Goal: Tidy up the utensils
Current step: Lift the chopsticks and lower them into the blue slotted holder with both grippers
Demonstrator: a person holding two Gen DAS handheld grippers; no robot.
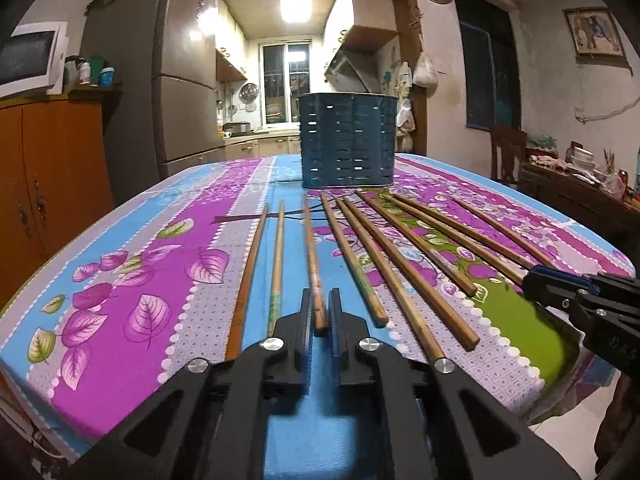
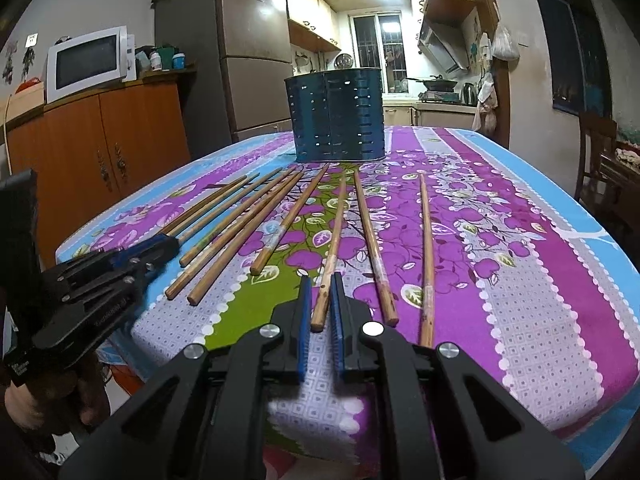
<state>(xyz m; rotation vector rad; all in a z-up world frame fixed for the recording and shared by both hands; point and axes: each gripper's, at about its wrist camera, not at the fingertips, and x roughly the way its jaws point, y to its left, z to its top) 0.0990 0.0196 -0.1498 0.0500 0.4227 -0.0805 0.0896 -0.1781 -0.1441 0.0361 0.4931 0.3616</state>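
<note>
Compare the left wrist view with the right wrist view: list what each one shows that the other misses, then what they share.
Only the left wrist view: a framed picture on the wall and a cluttered side table. Only the right wrist view: a stove with a wok and a kettle. Both: the blue holder, the chopsticks on the floral tablecloth, the microwave, and each gripper shut on one chopstick end.

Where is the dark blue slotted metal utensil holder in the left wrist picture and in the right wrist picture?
Left wrist: dark blue slotted metal utensil holder, centre, slightly above the middle, behind the wooden chopsticks.
Right wrist: centre, upper middle.
Shared landmark: barred kitchen window behind it.
</note>
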